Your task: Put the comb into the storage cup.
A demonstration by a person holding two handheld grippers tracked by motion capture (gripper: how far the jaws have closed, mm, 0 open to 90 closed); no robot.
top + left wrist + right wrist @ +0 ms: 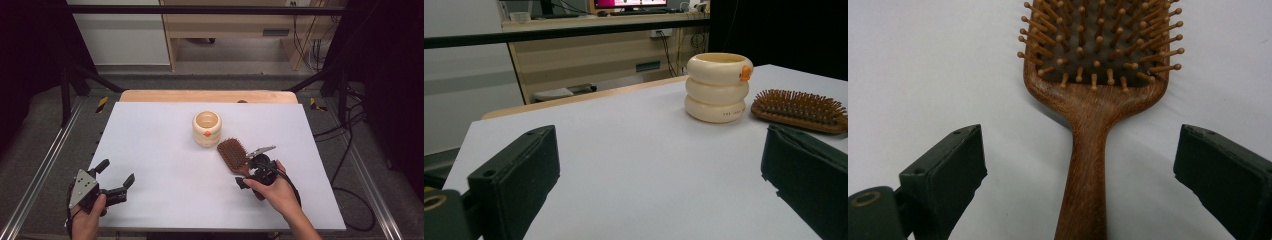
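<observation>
The wooden hairbrush [1095, 90] lies bristles-up on the white table [165, 150] beside the cream ringed cup [206, 128]; it looks stiff and light, best taken at its narrow handle. The right gripper [1088, 170] straddles that handle, jaws spread, probably not yet touching. The left gripper [116, 181] hovers spread near the table's front-left corner.

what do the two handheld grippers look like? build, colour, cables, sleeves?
Both are black two-jaw units with blocky, flat-faced jaws. The left gripper carries a grey three-cornered plate with small dark holes on top; the right gripper has one too, and a black cable trailing over the hand. No sleeves on either forearm.
</observation>
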